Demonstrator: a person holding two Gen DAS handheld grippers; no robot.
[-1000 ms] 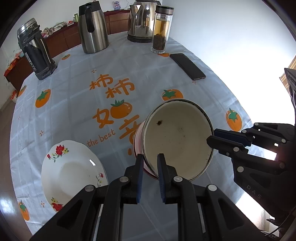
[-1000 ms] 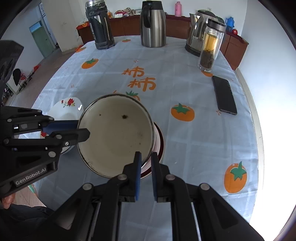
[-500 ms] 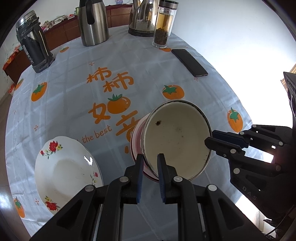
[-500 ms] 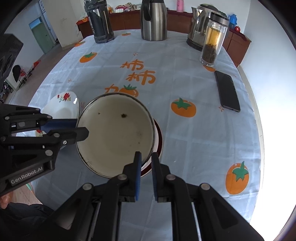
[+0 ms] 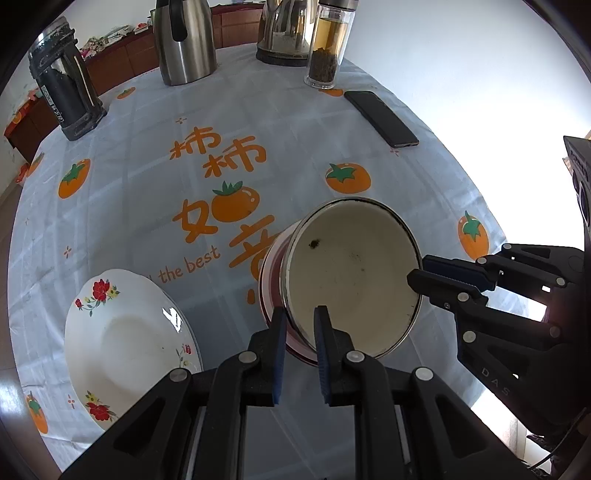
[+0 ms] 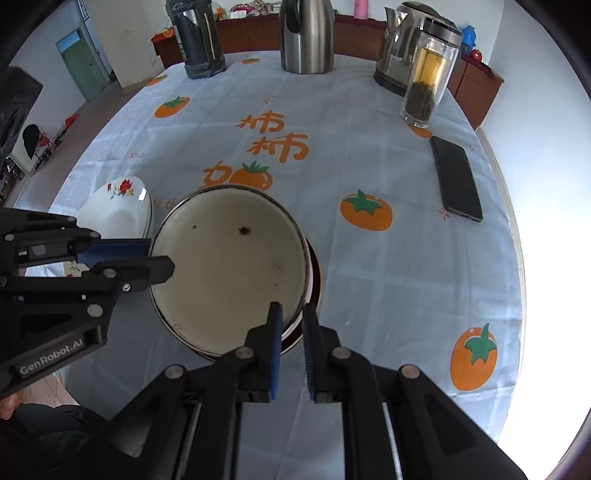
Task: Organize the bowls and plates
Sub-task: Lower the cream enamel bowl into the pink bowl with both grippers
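Note:
An enamel bowl (image 5: pixel 351 277) (image 6: pixel 229 266), cream inside with a dark rim and a red and white outer wall, sits between both grippers over the near part of the table. My left gripper (image 5: pixel 299 317) is shut on the bowl's rim at its left side and shows in the right wrist view as the left gripper (image 6: pixel 159 258). My right gripper (image 6: pixel 293 314) is shut on the opposite rim and appears in the left wrist view as the right gripper (image 5: pixel 417 273). A white plate with red flowers (image 5: pixel 125 339) (image 6: pixel 118 210) lies on the cloth left of the bowl. Whether the bowl touches the cloth I cannot tell.
The round table (image 5: pixel 147 184) has a pale cloth with orange fruit prints. At the far edge stand a dark thermos (image 5: pixel 66 96), a steel jug (image 5: pixel 184 40), a kettle (image 5: pixel 284 33) and a glass tea bottle (image 5: pixel 327 48). A black phone (image 5: pixel 380 118) lies at the right.
Both grippers keep their hold on the bowl's rim. The views have drifted only slightly, and the flowered plate shows a little more.

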